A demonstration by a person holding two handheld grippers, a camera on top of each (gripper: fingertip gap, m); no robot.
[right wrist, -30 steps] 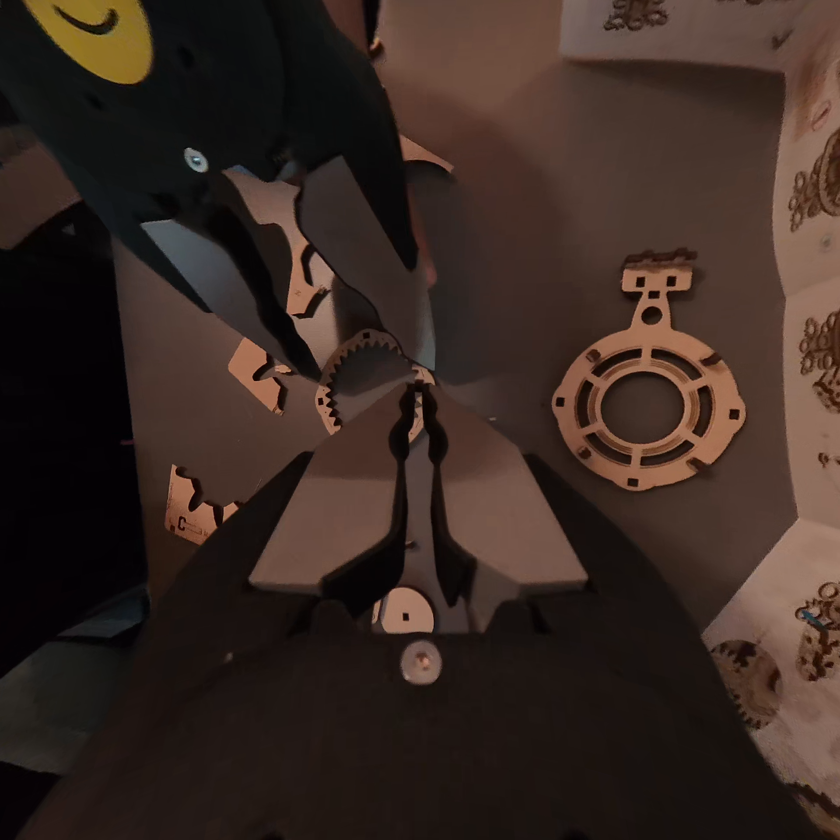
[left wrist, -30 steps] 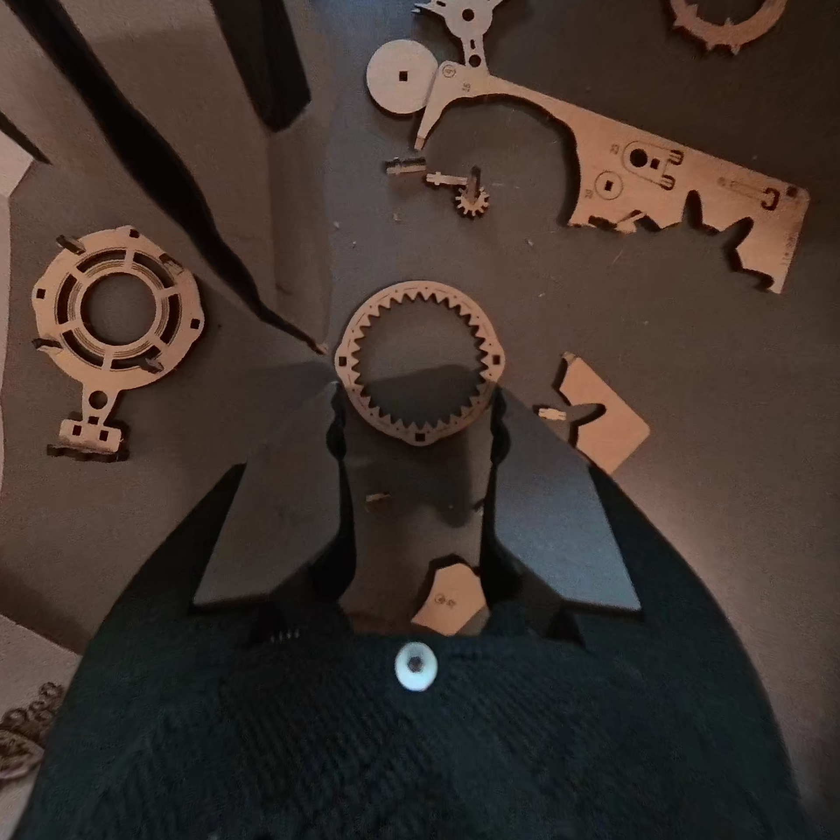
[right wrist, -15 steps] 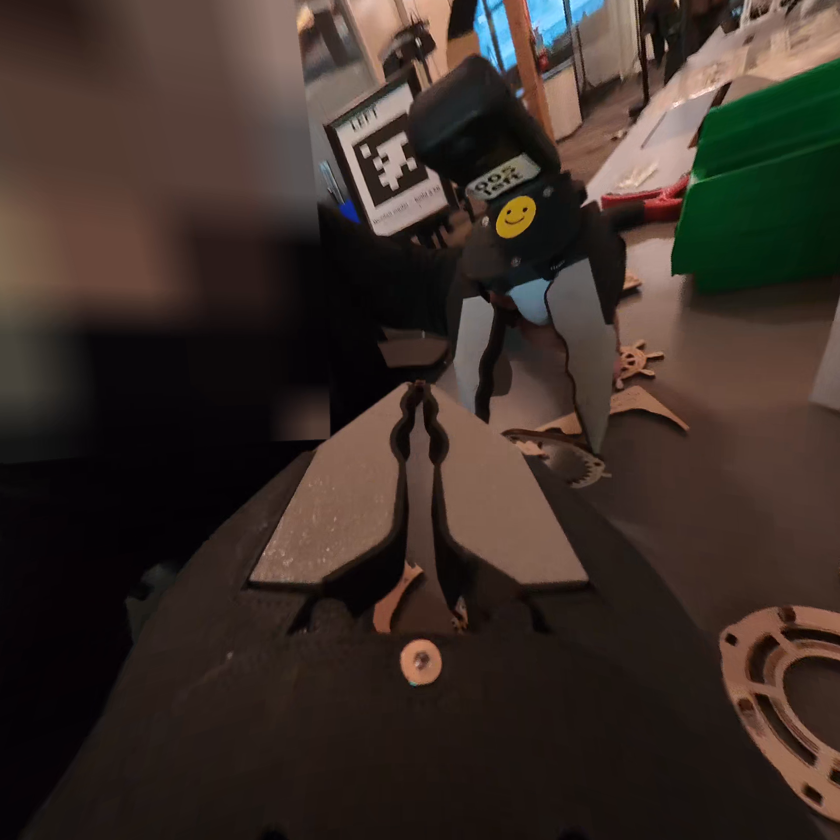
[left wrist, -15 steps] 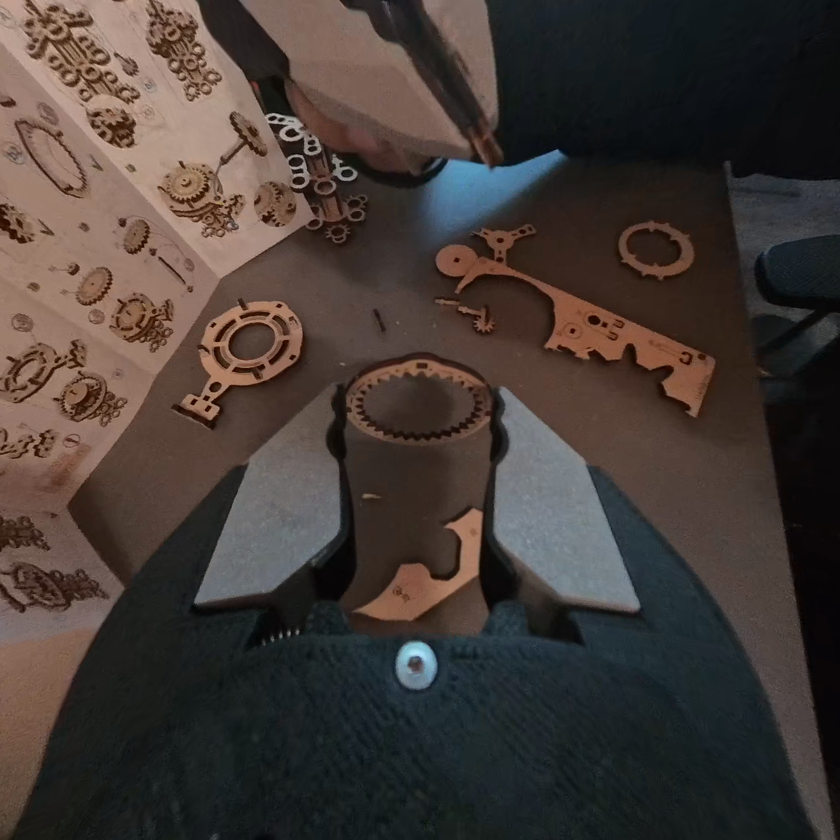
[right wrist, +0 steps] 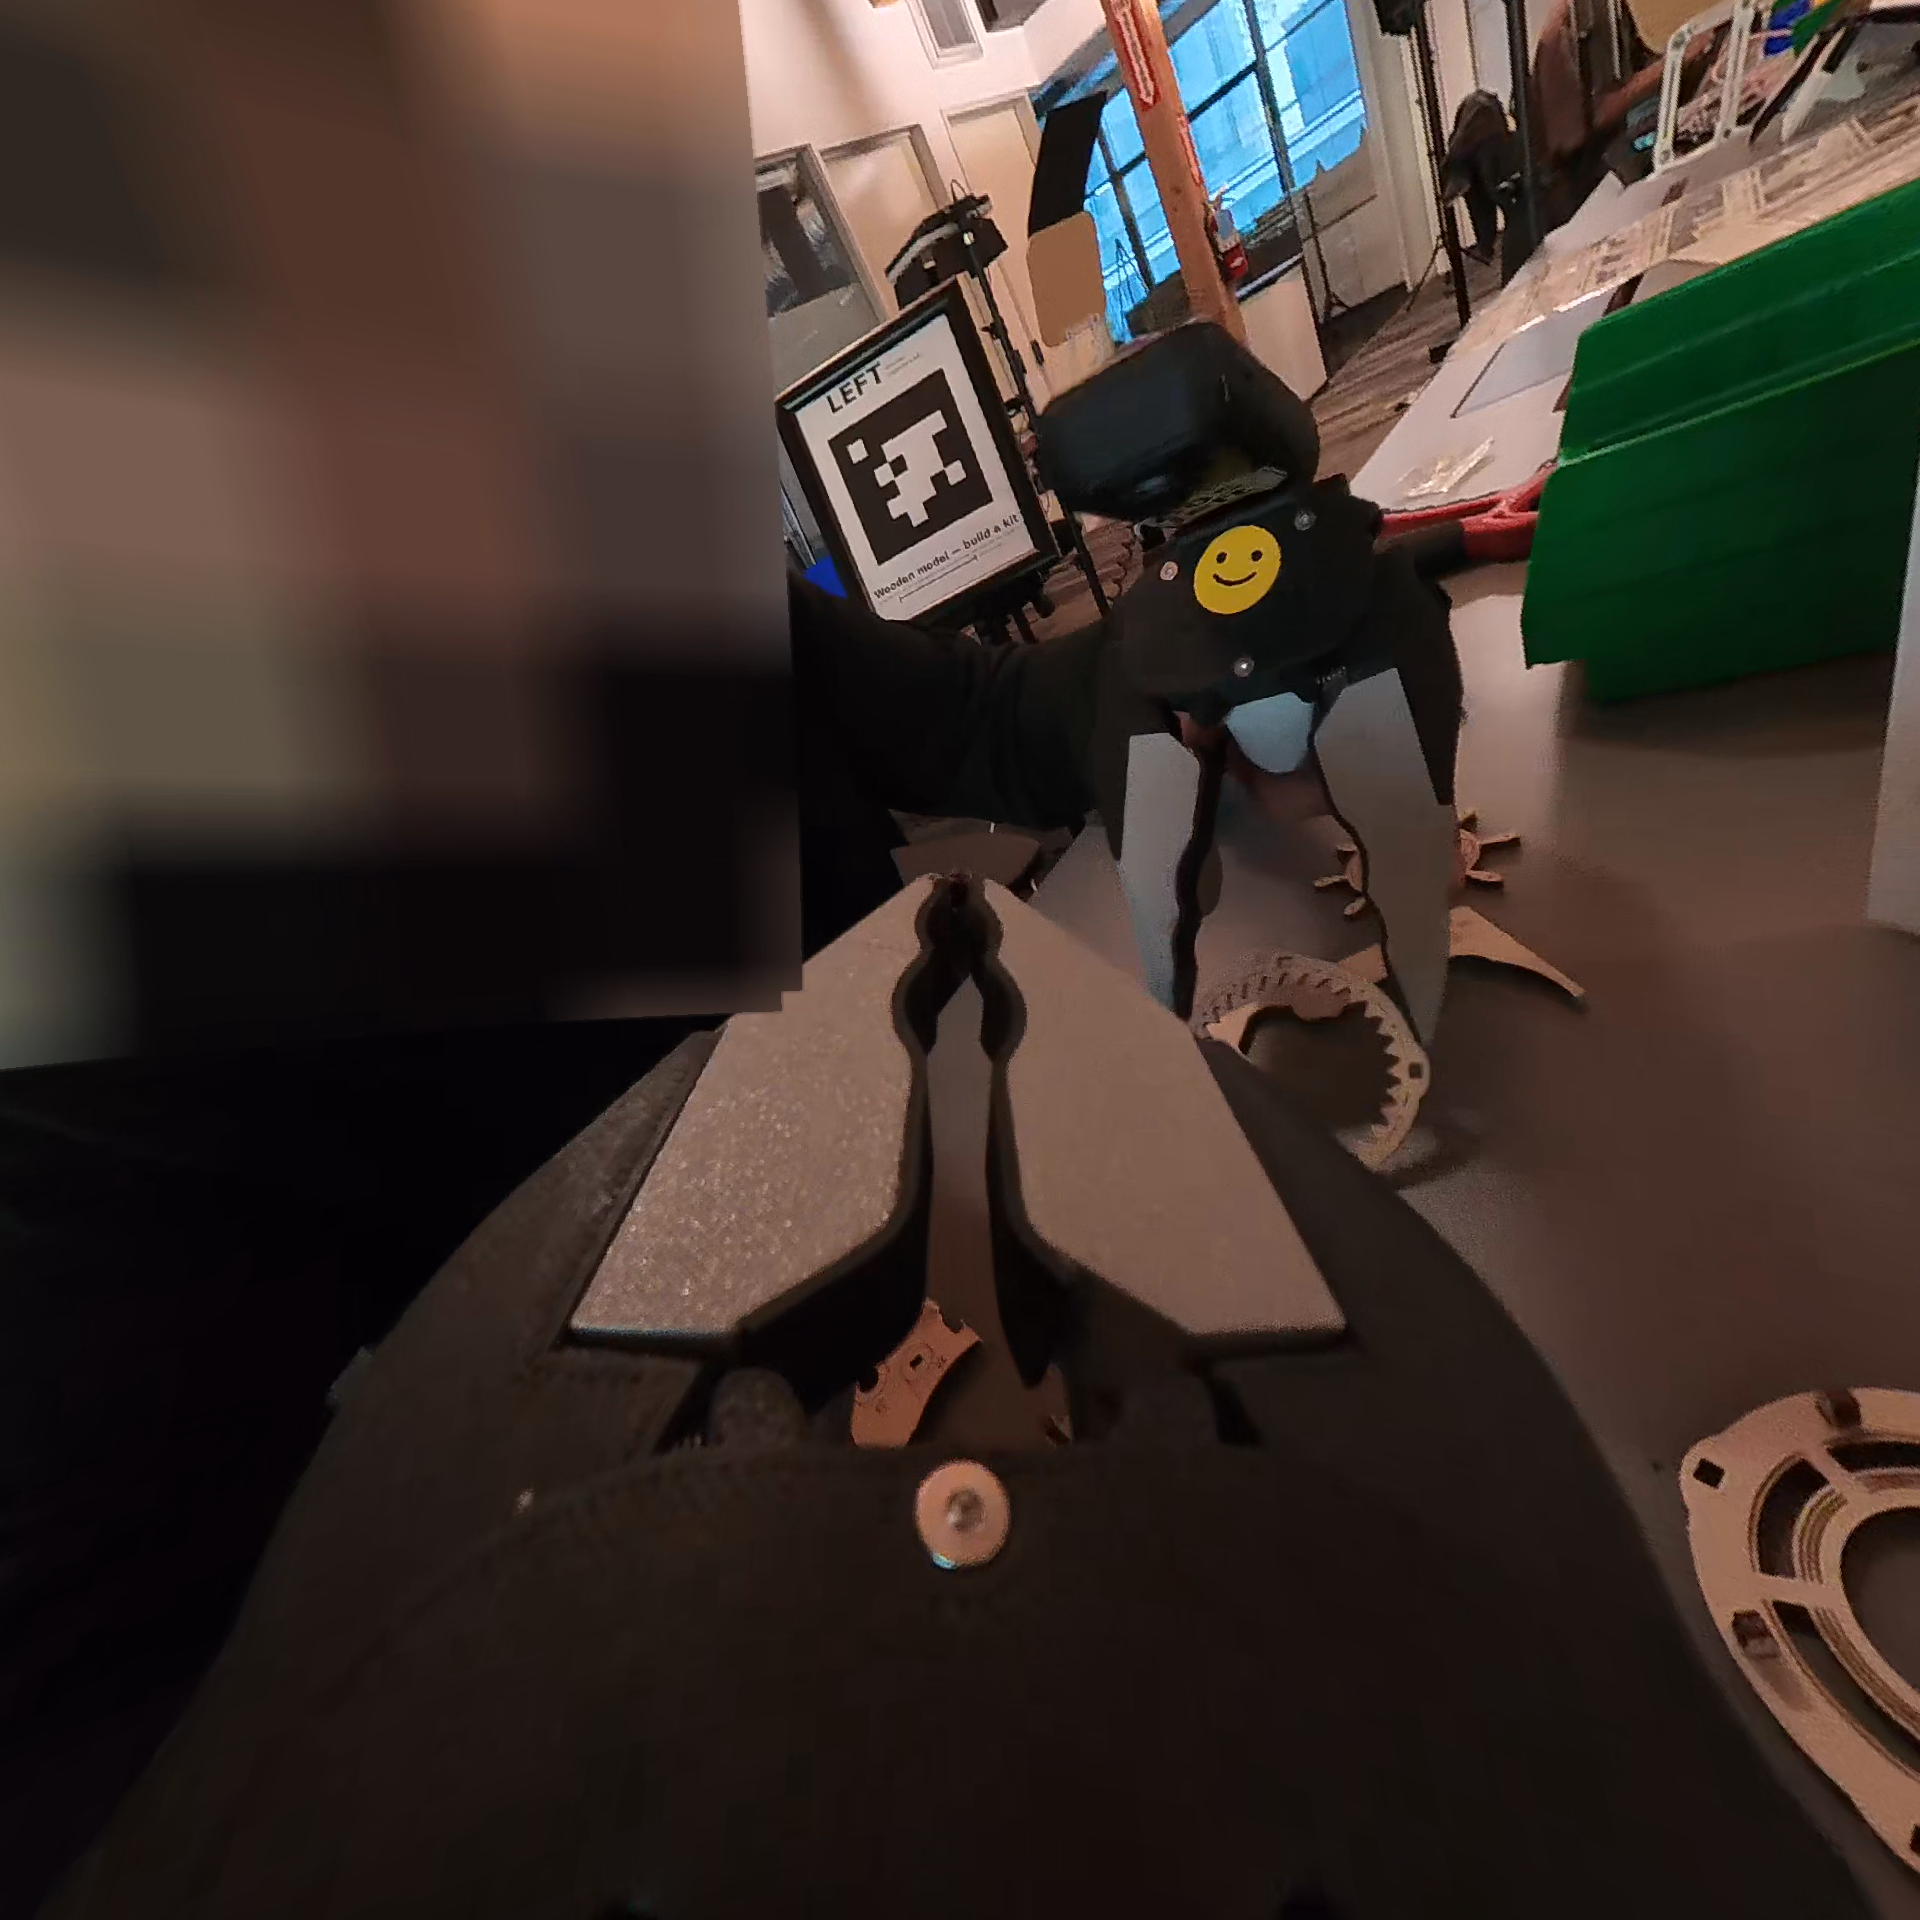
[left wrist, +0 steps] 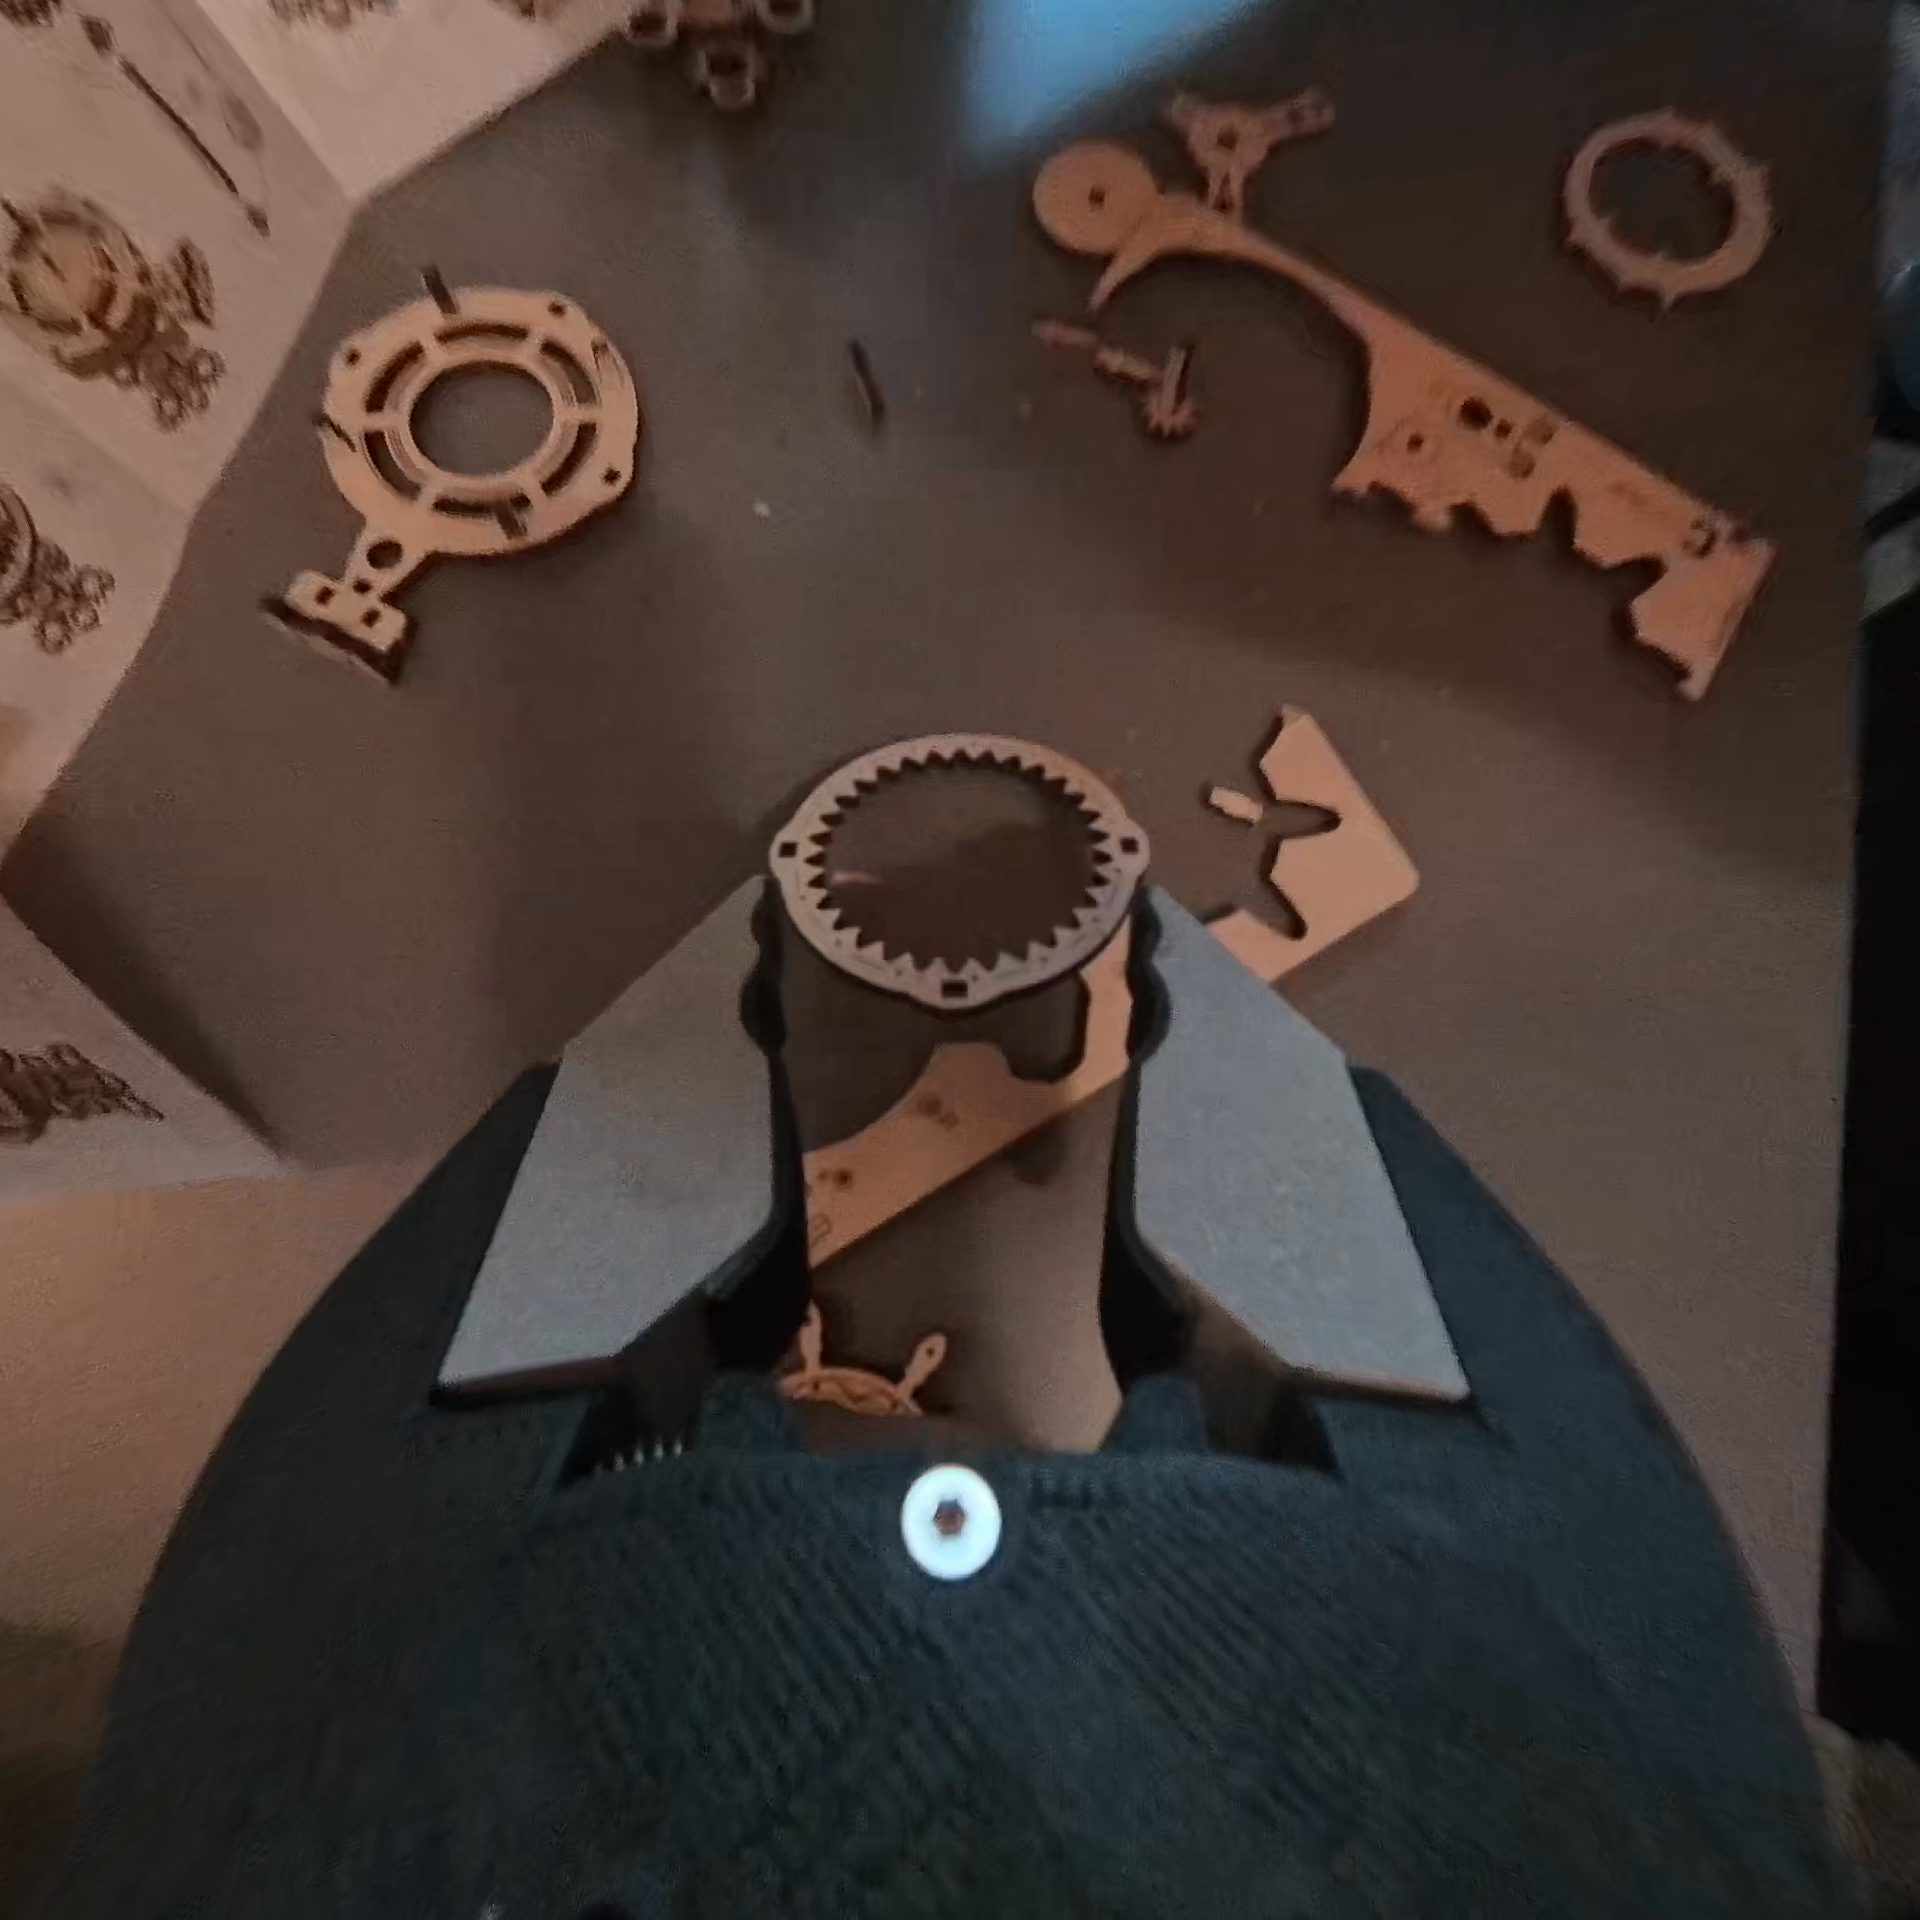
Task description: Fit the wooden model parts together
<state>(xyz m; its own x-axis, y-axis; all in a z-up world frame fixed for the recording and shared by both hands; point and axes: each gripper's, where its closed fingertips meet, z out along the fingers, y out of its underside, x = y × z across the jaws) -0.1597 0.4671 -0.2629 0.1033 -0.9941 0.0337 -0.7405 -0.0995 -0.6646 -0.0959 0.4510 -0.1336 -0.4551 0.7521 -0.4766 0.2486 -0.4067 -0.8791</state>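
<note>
A wooden ring gear (left wrist: 956, 873) with inner teeth sits between my left gripper's (left wrist: 954, 935) fingertips, which are shut on its two sides. It is tilted, and its shadow lies on the grey table (left wrist: 727, 727). In the right wrist view the ring gear (right wrist: 1320, 1049) hangs between the left gripper's fingers (right wrist: 1153, 862), with one edge low near the table. My right gripper (right wrist: 961, 894) is shut, raised and off to the side of it. A tiny brown pin seems pinched at its tips.
A round slotted frame plate (left wrist: 478, 436) lies at the left and also shows in the right wrist view (right wrist: 1818, 1538). A long toothed offcut (left wrist: 1455, 436), a spiked ring (left wrist: 1668, 213), a small pinion (left wrist: 1164, 379) and more offcuts (left wrist: 1320, 873) lie around. Instruction sheets (left wrist: 94, 312) lie at the left, green bins (right wrist: 1745, 468) at the back. One gripper's finger ends stand about 15 centimeters off the other's.
My left gripper has closed on the ring gear and tipped it up off the table. My right gripper has pulled back from the ring and risen, and is gone from the left wrist view.
</note>
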